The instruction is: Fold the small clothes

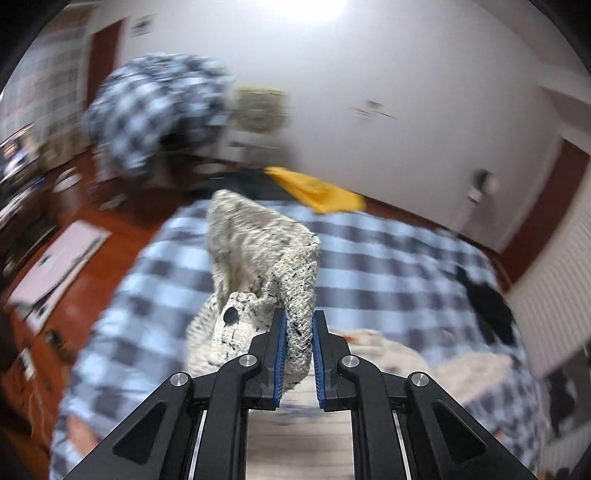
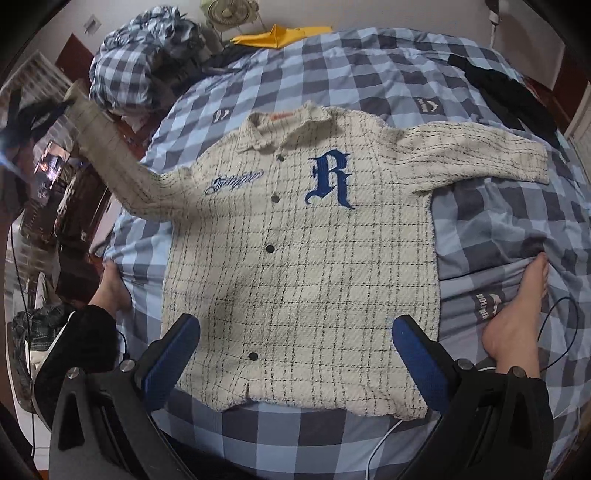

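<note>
Now our left gripper (image 1: 299, 321) pinches the jacket's sleeve cuff (image 1: 301, 295), raised off the bed | our right gripper (image 2: 295, 354) hangs with jaws wide over the near hem | cream plaid jacket (image 2: 306, 258) flat on checked bedding (image 2: 369, 74)

Home bedroom. Bed (image 2: 369, 74) takes most of the view, covered in blue-and-grey checked bedding, with a matching bundle of quilt (image 2: 144, 55) piled at the head end. Loose clothes lie around on it: a yellow garment (image 2: 280, 37) and a black one (image 2: 509, 92). A small fan (image 2: 229, 14) stands by the white wall, red-brown wooden floor (image 1: 122, 206) alongside, cluttered furniture at the side. Person's bare feet (image 2: 517, 314) on the bedding.
</note>
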A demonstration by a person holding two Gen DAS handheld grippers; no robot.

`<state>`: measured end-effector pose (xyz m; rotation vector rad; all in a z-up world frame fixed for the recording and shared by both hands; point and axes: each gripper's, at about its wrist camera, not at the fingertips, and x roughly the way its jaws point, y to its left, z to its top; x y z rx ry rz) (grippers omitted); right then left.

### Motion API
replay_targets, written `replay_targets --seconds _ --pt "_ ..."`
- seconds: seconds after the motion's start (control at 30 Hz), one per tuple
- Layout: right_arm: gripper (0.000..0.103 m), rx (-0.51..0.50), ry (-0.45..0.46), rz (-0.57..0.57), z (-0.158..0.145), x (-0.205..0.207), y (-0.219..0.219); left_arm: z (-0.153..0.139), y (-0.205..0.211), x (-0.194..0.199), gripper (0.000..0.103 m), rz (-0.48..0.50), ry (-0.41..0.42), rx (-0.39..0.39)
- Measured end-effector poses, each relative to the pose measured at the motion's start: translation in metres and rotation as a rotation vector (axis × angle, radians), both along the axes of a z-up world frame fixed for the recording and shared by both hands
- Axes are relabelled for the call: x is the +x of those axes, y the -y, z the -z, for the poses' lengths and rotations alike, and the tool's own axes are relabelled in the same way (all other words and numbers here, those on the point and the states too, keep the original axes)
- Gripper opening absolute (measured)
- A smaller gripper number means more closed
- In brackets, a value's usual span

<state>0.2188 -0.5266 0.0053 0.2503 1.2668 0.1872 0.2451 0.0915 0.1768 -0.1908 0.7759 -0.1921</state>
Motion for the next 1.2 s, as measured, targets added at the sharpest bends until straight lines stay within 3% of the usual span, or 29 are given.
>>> replay_targets --seconds 0.13,0.2,0.23,0.33,0.43,0.53,0.57,0.63,0.67,0.8,0.97,1.03,1.13,1.2 --pt "0.102 0.014 0.0 0.029 0.0 -0.003 0.011 0.017 0.111 -0.002 0.012 0.163 -0.002 -0.023" --pt "0.102 0.022 0.0 0.037 0.0 -0.005 0.016 0.035 0.163 -0.008 0.013 0.264 -0.013 -0.079" --pt "0.102 0.026 0.0 0.037 -0.001 -0.006 0.018 0.046 0.184 -0.009 0.013 0.313 -0.049 -0.124" --pt "0.102 0.044 0.005 0.034 -0.004 -0.009 0.023 0.087 0.231 -0.014 0.015 0.46 -0.26 -0.256" --pt "0.102 0.062 0.025 0.043 -0.012 -0.01 0.028 0.102 0.24 -0.023 0.015 0.464 -0.313 -0.23" --pt "0.102 0.077 0.046 0.061 -0.019 -0.01 0.033 0.1 0.214 -0.031 0.016 0.461 -0.332 -0.195" --pt "0.102 0.083 0.051 0.069 -0.021 -0.009 0.035 0.097 0.217 -0.033 0.021 0.459 -0.326 -0.177" --pt "0.102 0.1 0.058 0.087 -0.023 -0.006 0.04 0.093 0.195 -0.037 0.061 0.44 -0.316 -0.127" --pt "0.102 0.111 0.06 0.097 -0.024 -0.004 0.043 0.09 0.176 -0.045 0.103 0.419 -0.309 -0.106" --pt "0.102 0.176 0.043 0.145 -0.022 0.009 0.055 0.085 0.102 -0.075 0.103 0.367 -0.314 -0.086" --pt "0.102 0.166 0.0 0.193 -0.007 0.05 0.064 0.099 0.018 -0.137 0.103 0.093 -0.371 -0.014" --pt "0.102 0.128 -0.062 0.201 0.011 0.08 0.064 0.112 -0.008 -0.156 0.103 0.008 -0.412 -0.042" --pt "0.102 0.11 -0.148 0.201 0.05 0.128 0.063 0.132 -0.024 -0.164 0.103 0.014 -0.447 -0.074" --pt "0.102 0.063 -0.188 0.204 0.08 0.157 0.063 0.146 -0.028 -0.164 0.103 0.024 -0.452 -0.011"
